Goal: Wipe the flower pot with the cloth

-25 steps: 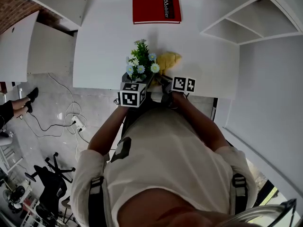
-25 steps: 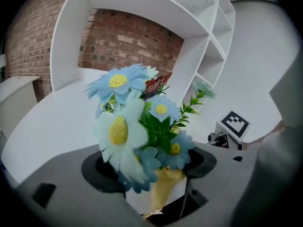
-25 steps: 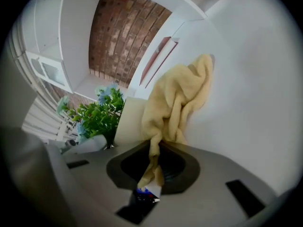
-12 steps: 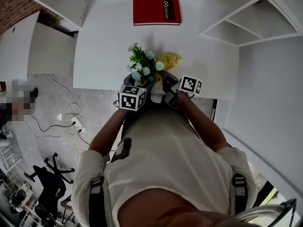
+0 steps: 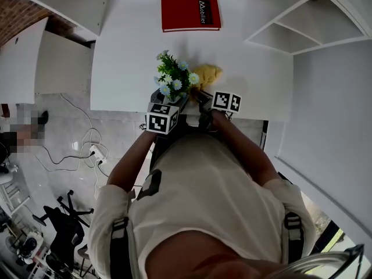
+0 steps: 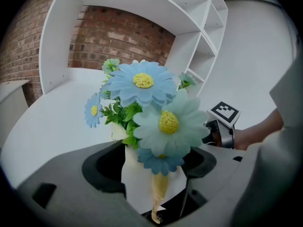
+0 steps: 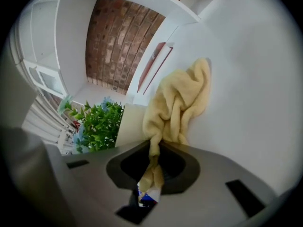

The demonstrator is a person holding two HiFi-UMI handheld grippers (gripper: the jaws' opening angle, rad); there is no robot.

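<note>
A white flower pot (image 6: 137, 181) with blue daisies (image 5: 172, 81) and green leaves stands near the front edge of the white table (image 5: 128, 51). My left gripper (image 5: 173, 102) is shut on the pot, its jaws on either side of the white wall. A yellow cloth (image 5: 207, 74) hangs bunched just right of the pot. My right gripper (image 5: 201, 95) is shut on the cloth's lower end, a twisted strip (image 7: 152, 167) running down between its jaws. In the right gripper view the cloth (image 7: 180, 100) rests against the pot's side (image 7: 129, 124).
A red book (image 5: 190, 13) lies at the table's far side. White shelving (image 5: 290, 22) stands to the right, with a brick wall (image 6: 118, 41) behind. Cables (image 5: 81, 147) and an office chair (image 5: 61, 222) are on the floor at the left.
The right gripper swung out to the right with the cloth and came back left. The flowers leaned right, then returned. The left gripper kept its place on the pot.
</note>
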